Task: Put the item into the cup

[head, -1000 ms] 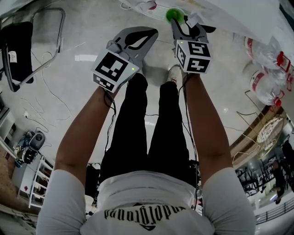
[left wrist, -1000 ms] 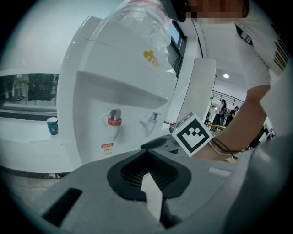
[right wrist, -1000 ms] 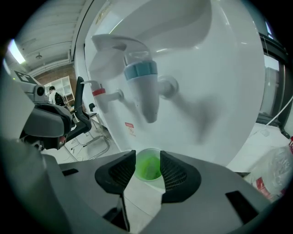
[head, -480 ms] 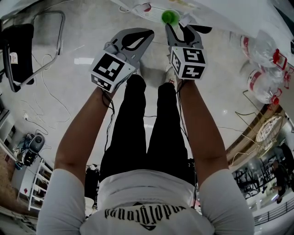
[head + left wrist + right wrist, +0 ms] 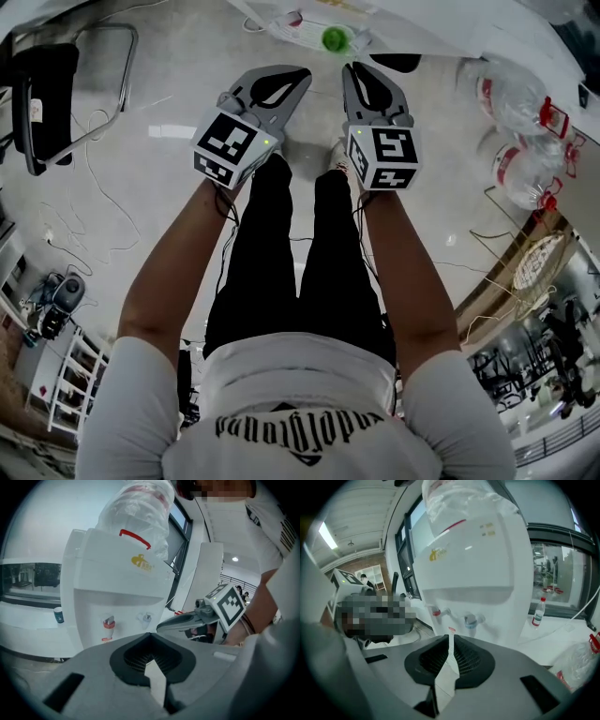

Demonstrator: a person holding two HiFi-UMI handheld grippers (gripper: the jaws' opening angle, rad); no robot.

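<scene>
A small green round item (image 5: 333, 39) lies on the white tabletop (image 5: 441, 28) at the top of the head view. My right gripper (image 5: 359, 75) hangs just below and to the right of it, not touching it. Its jaws are closing and stand almost together, with nothing between them. In the right gripper view (image 5: 450, 641) only a thin slit shows. My left gripper (image 5: 286, 77) is held level beside it, shut and empty, as the left gripper view (image 5: 149, 637) also shows. A small blue cup (image 5: 58, 615) stands on a counter far left of the water dispenser.
A white water dispenser (image 5: 117, 592) with a jug on top fills both gripper views (image 5: 473, 573). A water bottle (image 5: 538, 611) stands on a ledge at its right. Two big water jugs (image 5: 511, 94) lie at the right, a chair (image 5: 66, 84) at the left, and cables cross the floor.
My right gripper has drawn back from the green item, and its jaws have gone from wide open to nearly together. The green item stays on the table. The left gripper barely shifted.
</scene>
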